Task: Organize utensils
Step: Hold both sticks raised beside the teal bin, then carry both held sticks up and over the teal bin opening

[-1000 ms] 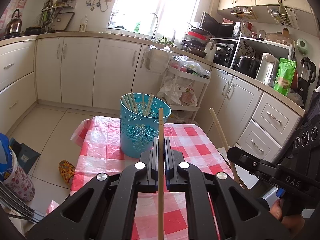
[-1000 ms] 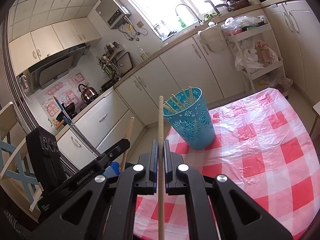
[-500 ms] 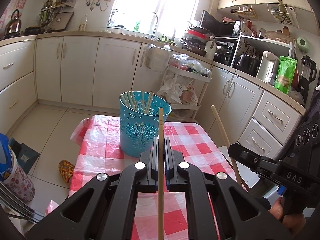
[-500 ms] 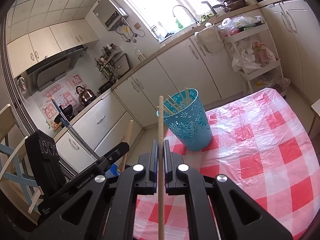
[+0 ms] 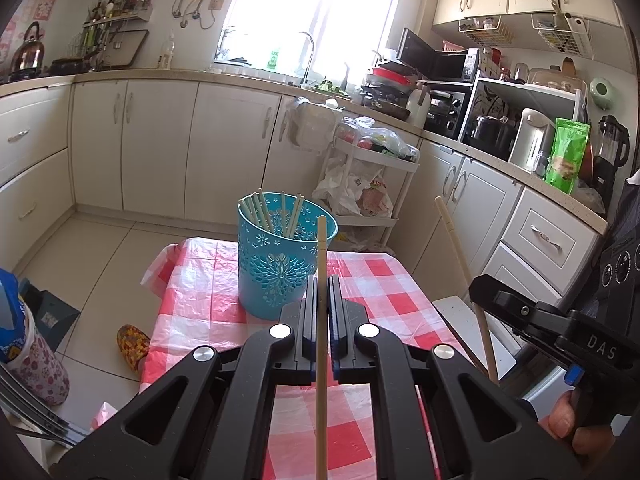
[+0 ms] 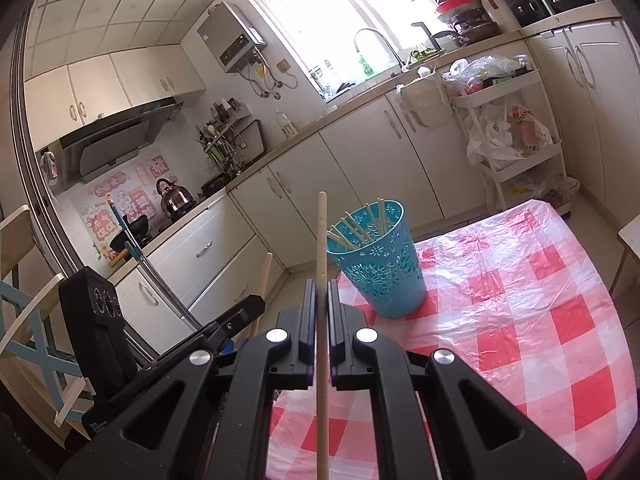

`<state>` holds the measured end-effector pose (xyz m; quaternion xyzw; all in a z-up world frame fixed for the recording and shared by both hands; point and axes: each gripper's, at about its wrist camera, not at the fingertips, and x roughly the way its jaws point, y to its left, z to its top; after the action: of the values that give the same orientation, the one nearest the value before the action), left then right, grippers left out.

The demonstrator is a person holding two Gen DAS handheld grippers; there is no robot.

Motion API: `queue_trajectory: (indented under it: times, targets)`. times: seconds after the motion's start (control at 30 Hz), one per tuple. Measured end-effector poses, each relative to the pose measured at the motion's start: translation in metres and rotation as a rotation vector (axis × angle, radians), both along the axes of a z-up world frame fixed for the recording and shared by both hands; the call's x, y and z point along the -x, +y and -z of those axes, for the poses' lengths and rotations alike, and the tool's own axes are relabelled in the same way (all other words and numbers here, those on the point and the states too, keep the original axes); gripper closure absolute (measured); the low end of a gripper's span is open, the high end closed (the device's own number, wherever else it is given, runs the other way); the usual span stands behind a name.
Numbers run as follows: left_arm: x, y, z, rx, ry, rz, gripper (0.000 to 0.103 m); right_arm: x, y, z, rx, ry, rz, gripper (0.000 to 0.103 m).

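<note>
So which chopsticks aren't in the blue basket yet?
Two: one chopstick clamped in the left hand-held gripper, another in the right hand-held gripper. The others stand inside the blue basket.

Your left chopstick [image 5: 321, 320] runs off the bottom edge — so does the right chopstick [image 6: 322, 320]. Inside the blue basket [image 5: 276, 264], the chopsticks' [image 5: 264, 212] lower ends are hidden — count unclear.

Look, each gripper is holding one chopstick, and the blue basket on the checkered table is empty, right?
Not quite. The blue basket isn't empty: the right wrist view shows several chopsticks already standing in it. The rest holds: the left gripper and right gripper each pinch one chopstick, and the basket stands on the checkered table.
</note>
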<state>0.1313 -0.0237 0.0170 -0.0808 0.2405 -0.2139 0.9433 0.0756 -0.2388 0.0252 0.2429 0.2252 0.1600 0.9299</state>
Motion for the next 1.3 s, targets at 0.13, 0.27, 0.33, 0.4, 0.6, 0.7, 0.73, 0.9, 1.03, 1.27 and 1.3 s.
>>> queue_trajectory:
  times: [0.13, 0.27, 0.33, 0.4, 0.6, 0.7, 0.73, 0.9, 1.03, 1.27, 1.3]
  targets:
    - [0.002, 0.001, -0.002, 0.003, -0.006, -0.002, 0.098, 0.002, 0.001, -0.003, 0.004, -0.01, 0.001, 0.097]
    - [0.003, 0.001, -0.002, 0.003, -0.007, -0.003, 0.098, 0.003, 0.001, -0.002, 0.009, -0.01, 0.001, 0.097]
    - [0.003, 0.002, -0.002, 0.003, -0.006, -0.003, 0.098, 0.003, 0.002, -0.002, 0.008, -0.008, 0.0, 0.097]
    - [0.003, 0.002, -0.002, 0.004, -0.005, -0.004, 0.098, 0.002, 0.003, -0.002, 0.008, -0.007, -0.003, 0.097]
    - [0.002, 0.003, -0.004, 0.007, -0.007, -0.009, 0.098, 0.0, 0.006, -0.005, 0.012, -0.016, -0.007, 0.097]
    - [0.001, 0.002, -0.004, 0.006, -0.008, -0.013, 0.098, 0.0, 0.008, -0.007, 0.025, -0.028, -0.006, 0.097]
    - [0.001, 0.001, -0.004, 0.005, -0.009, -0.014, 0.098, 0.0, 0.009, -0.007, 0.028, -0.03, -0.006, 0.097]
    - [-0.004, 0.0, -0.006, 0.005, -0.013, -0.018, 0.098, -0.004, 0.011, -0.008, 0.024, -0.034, -0.007, 0.097]
    - [-0.01, -0.001, -0.006, 0.007, -0.015, -0.023, 0.098, -0.008, 0.013, -0.01, 0.019, -0.045, -0.008, 0.097]
    - [-0.015, -0.005, -0.005, 0.006, -0.014, -0.019, 0.098, -0.018, 0.016, -0.01, 0.015, -0.048, -0.014, 0.097]
    - [-0.017, -0.005, -0.005, 0.006, -0.014, -0.019, 0.098, -0.02, 0.016, -0.01, 0.015, -0.05, -0.013, 0.097]
